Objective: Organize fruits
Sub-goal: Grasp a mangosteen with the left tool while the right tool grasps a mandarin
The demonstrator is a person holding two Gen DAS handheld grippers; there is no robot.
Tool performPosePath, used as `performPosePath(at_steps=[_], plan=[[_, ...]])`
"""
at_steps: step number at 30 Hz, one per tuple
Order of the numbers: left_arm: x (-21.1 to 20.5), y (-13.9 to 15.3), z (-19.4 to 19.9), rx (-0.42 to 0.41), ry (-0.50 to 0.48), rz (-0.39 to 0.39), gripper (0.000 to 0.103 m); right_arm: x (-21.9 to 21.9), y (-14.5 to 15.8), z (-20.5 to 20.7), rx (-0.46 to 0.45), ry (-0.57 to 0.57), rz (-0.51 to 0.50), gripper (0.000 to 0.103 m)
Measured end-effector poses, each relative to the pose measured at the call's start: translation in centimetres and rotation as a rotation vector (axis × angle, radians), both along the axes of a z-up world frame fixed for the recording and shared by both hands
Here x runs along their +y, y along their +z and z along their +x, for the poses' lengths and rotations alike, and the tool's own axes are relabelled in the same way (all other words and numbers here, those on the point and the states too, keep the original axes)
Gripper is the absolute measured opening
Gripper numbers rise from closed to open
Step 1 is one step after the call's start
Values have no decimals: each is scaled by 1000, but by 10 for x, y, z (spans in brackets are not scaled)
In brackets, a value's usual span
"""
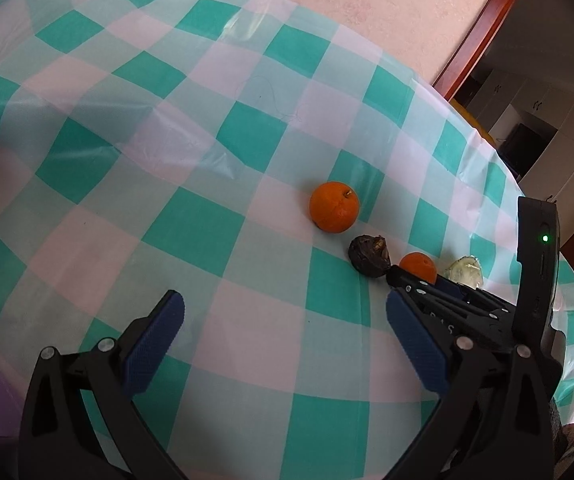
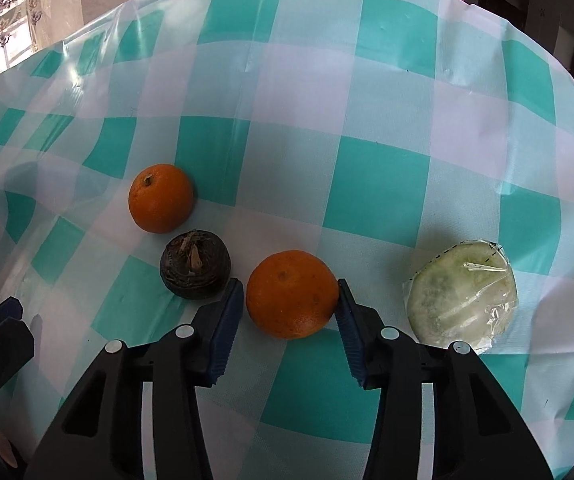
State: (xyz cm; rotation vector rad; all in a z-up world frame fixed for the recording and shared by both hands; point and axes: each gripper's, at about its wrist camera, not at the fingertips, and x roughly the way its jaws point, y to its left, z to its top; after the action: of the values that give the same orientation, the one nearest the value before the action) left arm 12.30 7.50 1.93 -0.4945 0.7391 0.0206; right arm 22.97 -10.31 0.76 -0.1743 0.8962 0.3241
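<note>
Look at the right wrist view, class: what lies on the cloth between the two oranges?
A dark, round, wrinkled fruit lies between the far orange and the near orange, slightly left of a straight line between them. The left wrist view shows it too.

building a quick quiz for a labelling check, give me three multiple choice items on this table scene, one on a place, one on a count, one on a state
1. Where does the dark brown fruit lie?
A. between the two oranges
B. on top of the wrapped pale piece
C. in the left gripper

2. How many oranges are on the checked tablecloth?
A. one
B. two
C. four

3. How does the right gripper stand?
A. wide open over bare cloth
B. closed around the near orange
C. shut on the wrapped pale piece

Answers:
1. A, it sits between the far orange and the near orange.
2. B, only those two show in both views.
3. B, its pads sit against both sides of the near orange; the wrapped pale piece lies apart to the right, and the left gripper is open and empty.
</note>
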Motion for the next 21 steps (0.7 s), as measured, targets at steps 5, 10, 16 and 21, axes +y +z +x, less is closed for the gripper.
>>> performPosePath(at_steps=[5,10,16,21], plan=[[2,-3,3,25,-5,-18,101,-34,3,-27,-17,-115,144,40],[-14,1,9,39,-44,52,101,-95,-1,-63,-24,-312,403,40],[-58,4,42,31,-110,127,101,-117,4,-74,-76,-405,519,41],[-79,-5,86,118,-142,177,74,-118,8,-72,-71,-406,526,41]])
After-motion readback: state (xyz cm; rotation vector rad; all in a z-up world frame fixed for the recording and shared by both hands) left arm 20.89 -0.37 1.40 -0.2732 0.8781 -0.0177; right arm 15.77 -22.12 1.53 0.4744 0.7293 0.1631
